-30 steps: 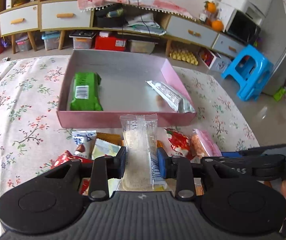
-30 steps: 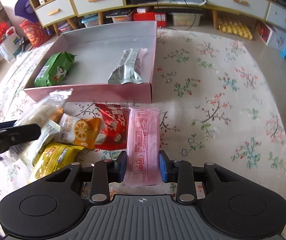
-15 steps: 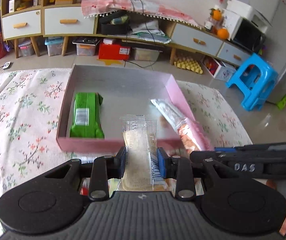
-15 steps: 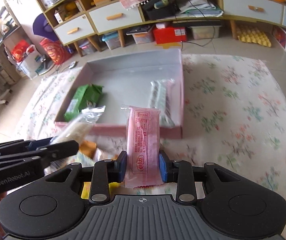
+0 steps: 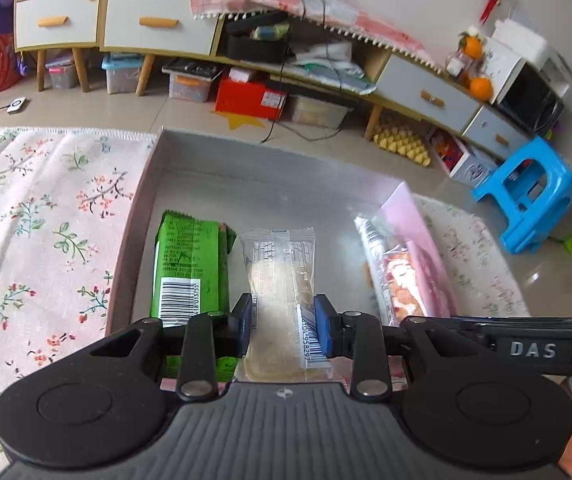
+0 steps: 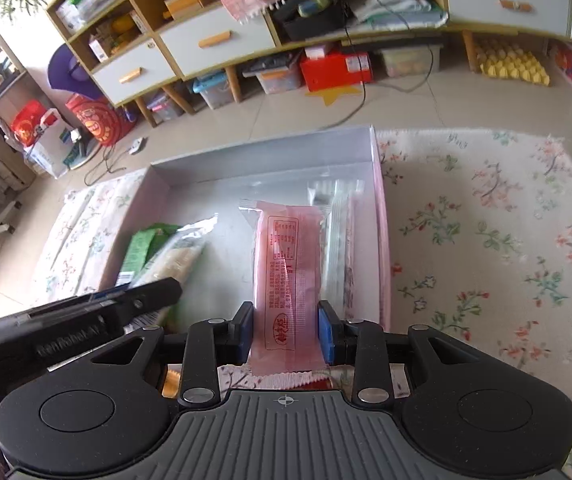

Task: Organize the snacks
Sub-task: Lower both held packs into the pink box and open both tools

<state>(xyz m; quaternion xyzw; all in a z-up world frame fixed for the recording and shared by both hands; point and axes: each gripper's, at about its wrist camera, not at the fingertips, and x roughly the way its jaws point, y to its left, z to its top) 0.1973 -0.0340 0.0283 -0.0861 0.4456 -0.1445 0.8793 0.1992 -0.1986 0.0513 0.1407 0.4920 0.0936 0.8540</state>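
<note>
Both packets are now hanging over the box (image 5: 126, 240), no longer over the cloth. My left gripper (image 5: 282, 330) is pinching the clear cracker packet (image 5: 276, 272); my right gripper (image 6: 286, 332) is pinching the pink packet (image 6: 286, 268).

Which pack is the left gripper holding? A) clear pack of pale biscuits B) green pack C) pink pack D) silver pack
A: the left gripper is shut on the clear pack over the box; the green pack lies in the box beside it.

A blue stool (image 5: 526, 196) stands near a low sideboard (image 5: 246, 40) bearing oranges (image 5: 480, 87)
</note>
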